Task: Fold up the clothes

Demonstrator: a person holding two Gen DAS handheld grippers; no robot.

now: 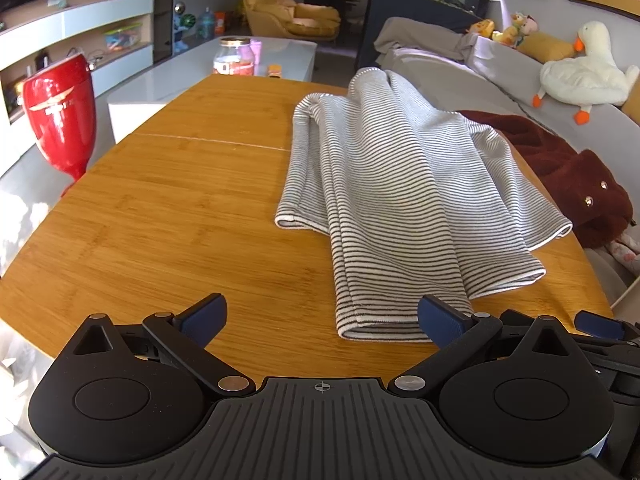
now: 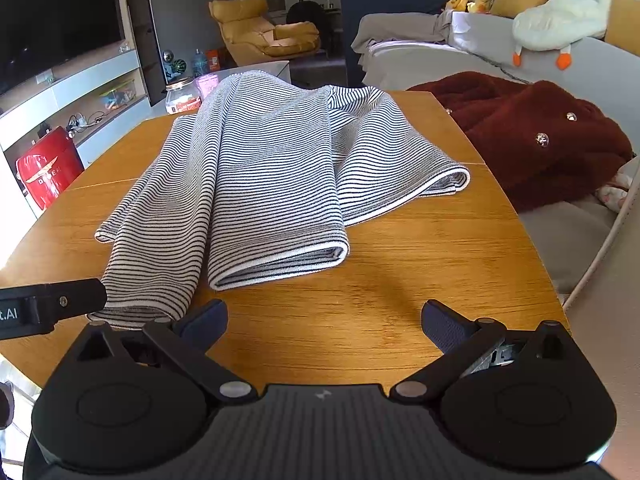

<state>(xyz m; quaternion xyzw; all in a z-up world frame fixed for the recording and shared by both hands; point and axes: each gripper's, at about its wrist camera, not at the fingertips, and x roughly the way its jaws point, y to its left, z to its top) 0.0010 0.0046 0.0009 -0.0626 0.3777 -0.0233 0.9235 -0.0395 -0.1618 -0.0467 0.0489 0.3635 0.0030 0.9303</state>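
- The striped garment (image 1: 384,184) lies loosely folded on the wooden surface (image 1: 168,216), right of centre in the left view and centre-left in the right view (image 2: 256,176); its long axis runs away from both cameras.
- Left tongs (image 1: 322,320) are released, empty; their right finger sits just beside the garment's near hem, so this hand looks nearer.
- Right tongs (image 2: 324,322) are released over bare wood, the garment ahead and to the left.
- A maroon fleece (image 2: 520,128) lies at right off the surface, a red appliance (image 1: 60,112) at left; nothing blocks the reach.
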